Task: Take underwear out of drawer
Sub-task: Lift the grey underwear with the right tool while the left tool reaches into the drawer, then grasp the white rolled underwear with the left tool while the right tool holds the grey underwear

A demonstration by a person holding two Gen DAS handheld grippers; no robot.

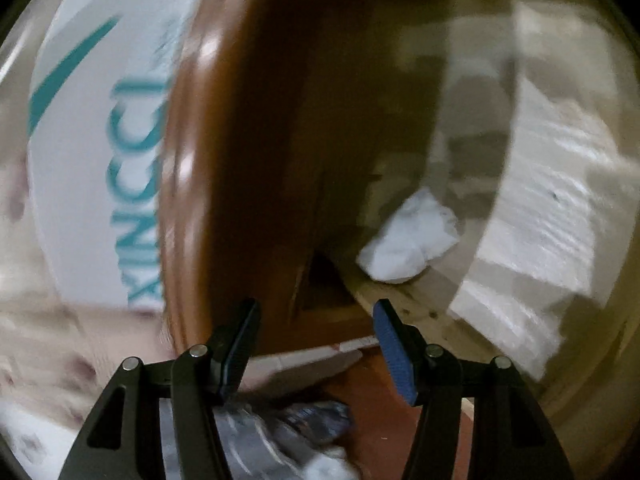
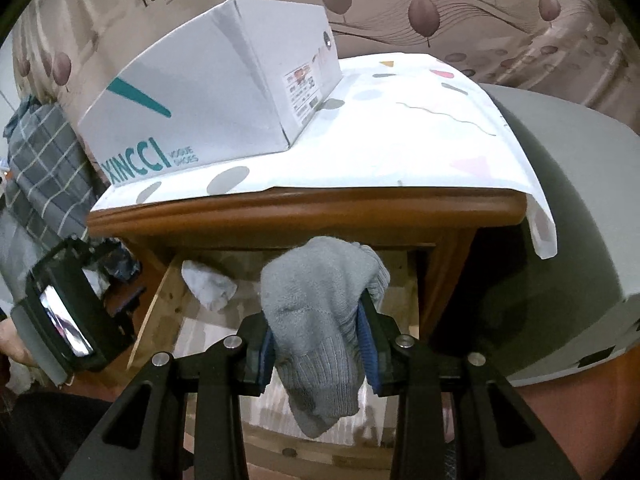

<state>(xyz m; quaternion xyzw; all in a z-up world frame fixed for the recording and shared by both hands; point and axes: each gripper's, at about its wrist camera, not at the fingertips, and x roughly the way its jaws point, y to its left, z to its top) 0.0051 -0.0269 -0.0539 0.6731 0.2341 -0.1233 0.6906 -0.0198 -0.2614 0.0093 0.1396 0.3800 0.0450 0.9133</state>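
Right gripper [image 2: 318, 340] tilts down over the open drawer [image 2: 156, 304], pinching a grey knit garment [image 2: 320, 304].
Left gripper [image 1: 316, 344], rolled sideways, fingers spread and empty; white garment [image 1: 408, 240] crumpled in the drawer's corner.

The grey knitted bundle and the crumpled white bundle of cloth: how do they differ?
The grey knitted bundle is ribbed, thick and grey; the crumpled white bundle of cloth looks thinner and wrinkled. The grey one is pinched in the right tongs above the open wooden drawer; the white one lies loose in the drawer's back corner, untouched. In the right view the grey one looks larger, but it is nearer the camera. Both are soft fabric items.
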